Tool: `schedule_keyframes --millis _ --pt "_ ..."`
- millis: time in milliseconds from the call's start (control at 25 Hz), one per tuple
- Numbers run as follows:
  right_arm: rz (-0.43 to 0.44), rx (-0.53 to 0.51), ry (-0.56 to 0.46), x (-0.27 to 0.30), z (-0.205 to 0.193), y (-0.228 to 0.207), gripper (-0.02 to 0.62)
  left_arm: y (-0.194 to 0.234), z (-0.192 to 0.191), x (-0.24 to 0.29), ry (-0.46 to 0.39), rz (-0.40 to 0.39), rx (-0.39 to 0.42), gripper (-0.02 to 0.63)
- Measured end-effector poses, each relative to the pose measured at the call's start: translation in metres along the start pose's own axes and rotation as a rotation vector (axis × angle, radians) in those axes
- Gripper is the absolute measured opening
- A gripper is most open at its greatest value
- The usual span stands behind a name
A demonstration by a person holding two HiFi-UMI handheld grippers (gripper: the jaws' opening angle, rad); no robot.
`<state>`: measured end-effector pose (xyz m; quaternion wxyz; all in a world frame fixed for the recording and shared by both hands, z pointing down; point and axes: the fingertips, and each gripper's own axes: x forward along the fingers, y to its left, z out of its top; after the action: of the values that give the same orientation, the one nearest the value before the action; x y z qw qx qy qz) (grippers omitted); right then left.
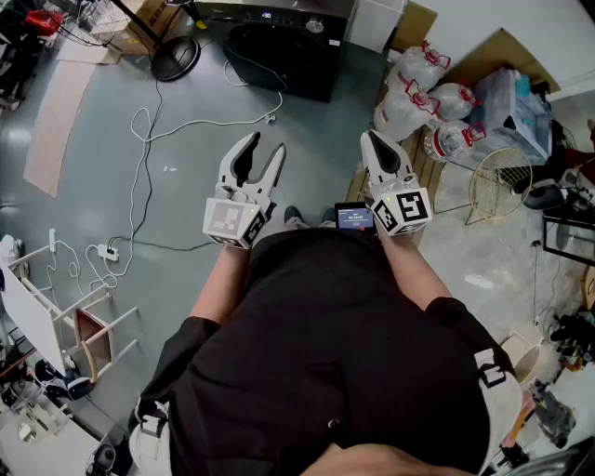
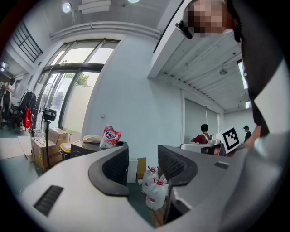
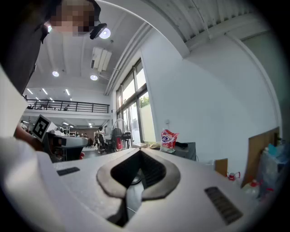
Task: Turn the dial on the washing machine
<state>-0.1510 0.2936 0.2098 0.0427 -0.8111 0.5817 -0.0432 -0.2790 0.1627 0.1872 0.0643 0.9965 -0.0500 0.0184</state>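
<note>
The black washing machine (image 1: 279,46) stands on the grey floor at the top of the head view, well beyond both grippers. A pale round part (image 1: 316,26) sits on its top panel. In the left gripper view the machine (image 2: 90,149) carries a red and white detergent bag (image 2: 110,136). The right gripper view shows the machine (image 3: 183,149) and the bag (image 3: 168,140) far off. My left gripper (image 1: 265,144) (image 2: 142,156) is held level at waist height, open, with nothing between its jaws. My right gripper (image 1: 372,138) (image 3: 139,152) is beside it, jaws shut on nothing.
A fan base (image 1: 175,58) and white cables (image 1: 139,139) lie on the floor left of the machine. Several large water jugs (image 1: 418,102) and a wire basket (image 1: 502,186) stand to the right. A white rack (image 1: 56,307) is at the left. A small screen (image 1: 354,218) sits by my right gripper.
</note>
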Motion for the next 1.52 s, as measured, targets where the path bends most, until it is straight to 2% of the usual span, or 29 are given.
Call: schedule_keyframes --millis 240,440,1040,1240,1400,1520 --pt "-0.008 -0.012 -0.01 -0.002 0.007 0.003 0.003 -0.001 0.0 -0.003 0.001 -0.015 0.013 0.186" --pt "-0.005 0.019 -0.039 -0.005 0.009 -0.004 0.005 -0.004 -0.002 0.004 0.006 -0.021 0.004 0.186" --pt "-0.018 0.012 -0.033 -0.003 0.007 -0.026 0.005 -0.011 -0.006 0.028 0.017 -0.039 0.004 0.186" --pt "-0.018 0.02 -0.035 -0.004 0.006 -0.039 0.003 -0.015 -0.007 0.039 0.024 -0.035 -0.004 0.186" --pt "-0.007 0.032 -0.042 -0.004 0.008 -0.05 0.005 -0.021 -0.006 0.05 0.03 -0.038 0.037 0.186" --pt "-0.002 0.03 -0.046 -0.008 0.009 -0.062 0.005 -0.029 -0.006 0.063 0.03 -0.045 0.024 0.186"
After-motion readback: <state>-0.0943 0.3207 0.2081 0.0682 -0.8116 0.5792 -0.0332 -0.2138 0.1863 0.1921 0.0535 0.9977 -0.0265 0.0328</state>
